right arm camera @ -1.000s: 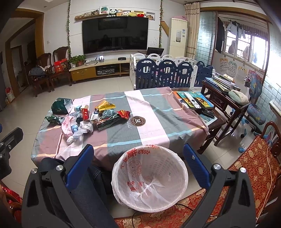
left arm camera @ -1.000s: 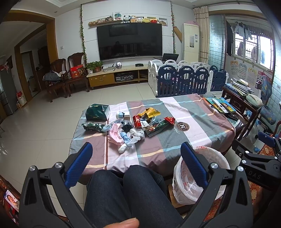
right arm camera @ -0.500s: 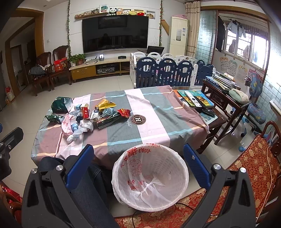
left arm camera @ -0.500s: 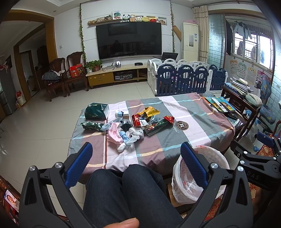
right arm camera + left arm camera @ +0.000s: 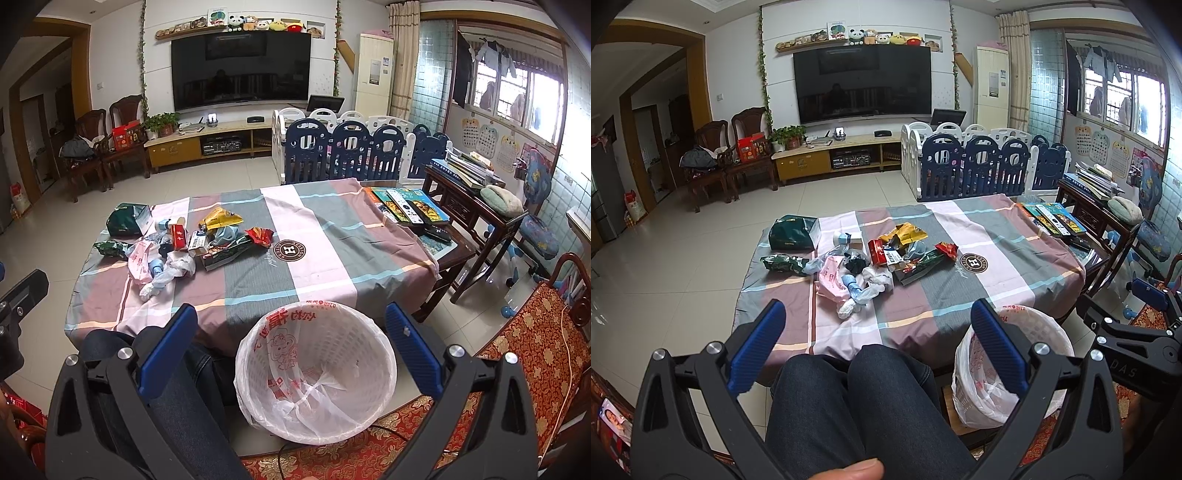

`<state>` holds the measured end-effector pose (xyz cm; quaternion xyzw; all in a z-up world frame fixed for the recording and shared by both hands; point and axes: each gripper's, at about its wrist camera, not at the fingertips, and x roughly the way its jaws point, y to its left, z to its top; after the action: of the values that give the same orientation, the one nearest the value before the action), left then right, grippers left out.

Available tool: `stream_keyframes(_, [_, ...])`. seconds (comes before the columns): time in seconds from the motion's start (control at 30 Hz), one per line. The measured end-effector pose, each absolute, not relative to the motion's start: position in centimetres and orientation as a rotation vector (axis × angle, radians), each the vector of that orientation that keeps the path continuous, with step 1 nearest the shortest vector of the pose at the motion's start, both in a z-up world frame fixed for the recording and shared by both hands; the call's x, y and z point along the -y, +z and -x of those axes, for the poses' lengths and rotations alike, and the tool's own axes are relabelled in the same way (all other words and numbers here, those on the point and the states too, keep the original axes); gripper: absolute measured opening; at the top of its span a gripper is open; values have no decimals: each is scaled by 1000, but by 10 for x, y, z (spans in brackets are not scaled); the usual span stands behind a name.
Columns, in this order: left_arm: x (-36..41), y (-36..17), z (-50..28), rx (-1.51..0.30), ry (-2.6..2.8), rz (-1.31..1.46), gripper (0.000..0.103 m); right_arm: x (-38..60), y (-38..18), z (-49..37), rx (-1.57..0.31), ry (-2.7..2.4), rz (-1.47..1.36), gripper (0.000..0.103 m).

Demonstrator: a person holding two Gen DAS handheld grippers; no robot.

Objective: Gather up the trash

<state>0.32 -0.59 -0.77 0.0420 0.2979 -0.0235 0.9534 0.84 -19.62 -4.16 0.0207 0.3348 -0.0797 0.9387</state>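
While a striped cloth covers the table, a lined waste basket stands on the floor at its near edge; wrappers and bags lie heaped on the cloth's left half. Left gripper and right gripper hang spread wide, grasping nothing.

We find the trash pile, crumpled wrappers, bags and small cartons, lying ahead of our left tool on the striped cloth. The white lined basket stands upright directly below our right tool.
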Motion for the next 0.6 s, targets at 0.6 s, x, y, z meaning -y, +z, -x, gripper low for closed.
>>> stream_keyframes(0.6, [6, -8, -4, -609, -47, -85, 100, 197, -42, -9, -686, -163, -43, 100])
